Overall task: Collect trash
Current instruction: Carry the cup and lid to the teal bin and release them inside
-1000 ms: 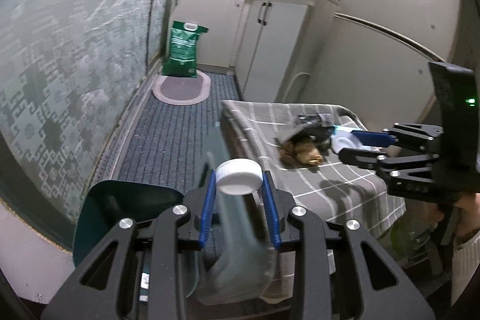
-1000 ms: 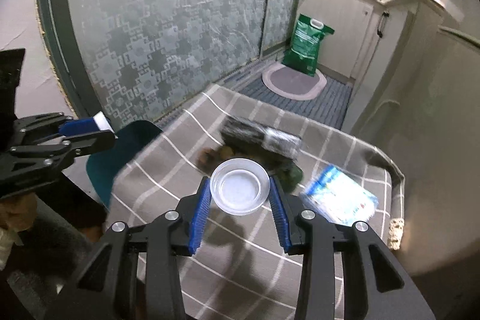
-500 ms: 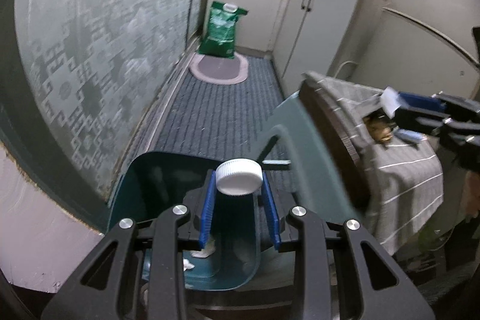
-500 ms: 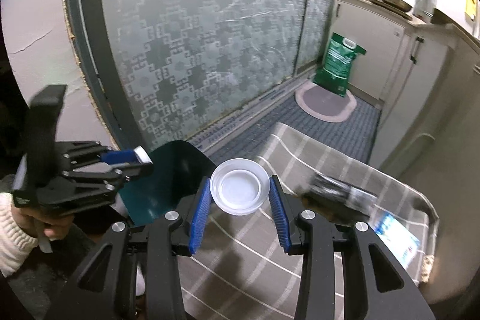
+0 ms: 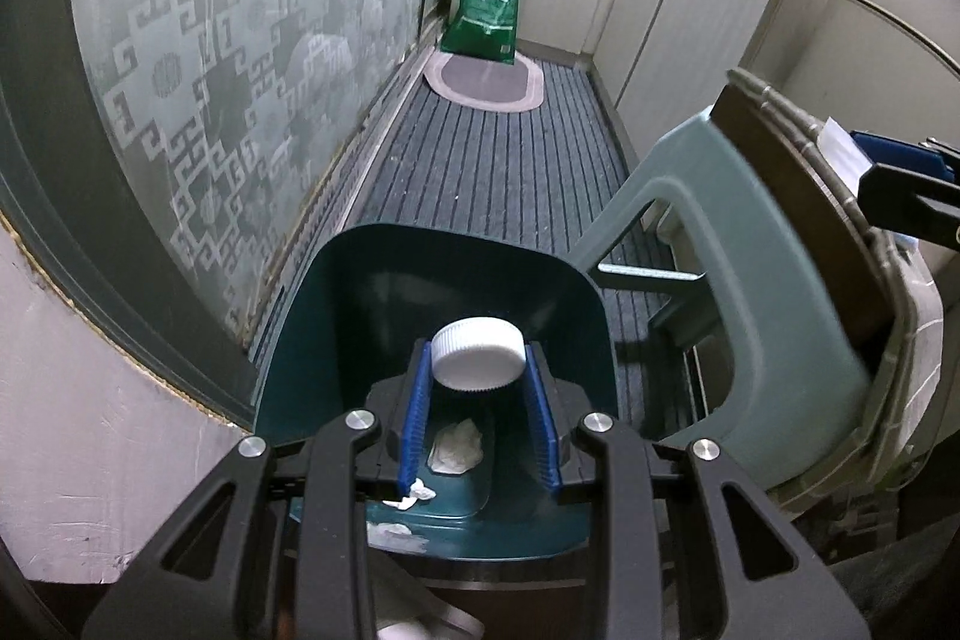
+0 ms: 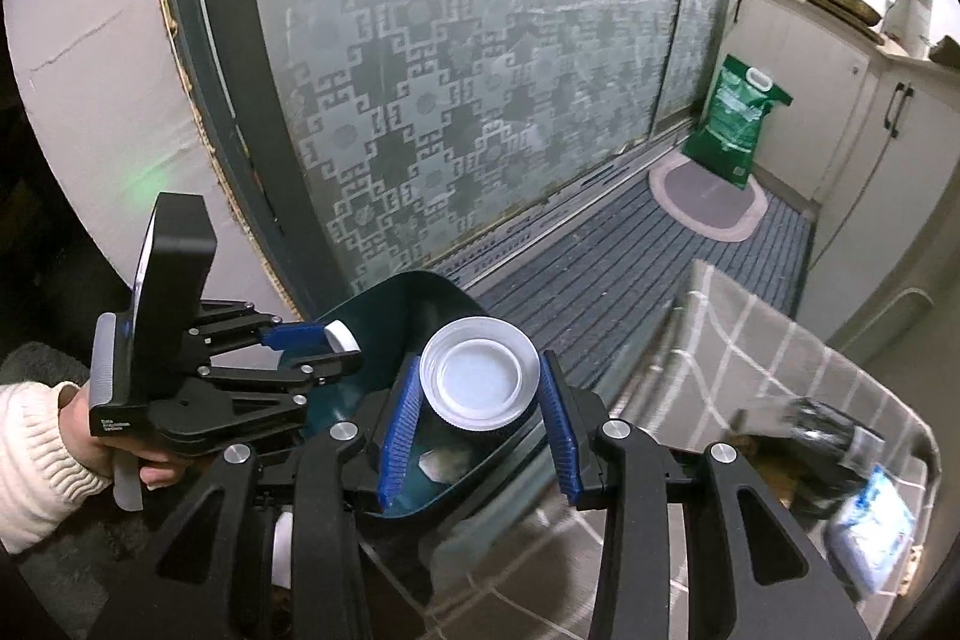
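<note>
My left gripper (image 5: 478, 400) is shut on a clear plastic bottle with a white cap (image 5: 478, 353), held over the open dark-teal trash bin (image 5: 360, 304); crumpled white tissue (image 5: 457, 447) lies in the bin. My right gripper (image 6: 478, 430) is shut on a clear plastic cup (image 6: 479, 379), seen from its base, held above the same bin (image 6: 414, 298). The left gripper (image 6: 312, 349) with the white cap shows left of it. A dark wrapper (image 6: 831, 430) and a blue-white packet (image 6: 870, 520) lie on the checked tablecloth (image 6: 750, 352).
A patterned frosted glass door (image 5: 240, 40) runs along the left. A grey-green plastic stool (image 5: 750, 280) stands right of the bin, under the table edge. A green bag (image 5: 495, 10) and oval mat (image 5: 486, 79) lie far down the ribbed floor by white cabinets (image 5: 690, 10).
Both grippers have swung left from the table to the trash bin, carrying the bottle and the cup. The bin now lies directly under both.
</note>
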### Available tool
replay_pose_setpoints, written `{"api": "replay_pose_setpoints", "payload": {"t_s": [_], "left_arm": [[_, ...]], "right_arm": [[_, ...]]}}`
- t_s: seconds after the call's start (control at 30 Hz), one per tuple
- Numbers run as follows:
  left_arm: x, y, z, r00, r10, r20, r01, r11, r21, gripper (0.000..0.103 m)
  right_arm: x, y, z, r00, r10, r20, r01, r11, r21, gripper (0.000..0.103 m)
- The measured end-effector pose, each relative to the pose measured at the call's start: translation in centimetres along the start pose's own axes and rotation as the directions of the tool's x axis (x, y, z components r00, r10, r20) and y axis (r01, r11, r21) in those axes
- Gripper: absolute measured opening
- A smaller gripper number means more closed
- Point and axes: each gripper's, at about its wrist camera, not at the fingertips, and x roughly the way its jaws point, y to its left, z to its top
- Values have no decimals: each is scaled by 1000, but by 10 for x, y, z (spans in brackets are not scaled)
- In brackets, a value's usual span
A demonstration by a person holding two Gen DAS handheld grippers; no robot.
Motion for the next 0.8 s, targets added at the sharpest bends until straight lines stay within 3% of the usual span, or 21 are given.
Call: {"api": "replay_pose_setpoints", "payload": {"t_s": [0.3, 0.57, 0.6, 0.67, 0.73, 0.8], "left_arm": [[10, 6, -4, 999, -13, -43, 13, 1000, 9, 33], [20, -6, -3, 996, -49, -73, 50, 998, 22, 33], [20, -8, -3, 996, -53, -74, 55, 998, 26, 34], [18, -12, -4, 995, -61, -76, 65, 997, 43, 47], [16, -16, -6, 996, -58, -74, 63, 996, 64, 46], [12, -16, -7, 997, -48, -68, 53, 996, 69, 39]], "right_arm": [[31, 10, 1, 998, 21, -64, -22, 1000, -6, 39], [36, 11, 6, 997, 27, -69, -27, 1000, -1, 39], [36, 10, 7, 997, 25, -70, -24, 1000, 4, 39], [37, 9, 8, 997, 19, -69, -19, 1000, 10, 39], [38, 10, 9, 997, 14, -69, -14, 1000, 7, 39], [40, 11, 9, 997, 12, -74, -12, 1000, 3, 39]]}}
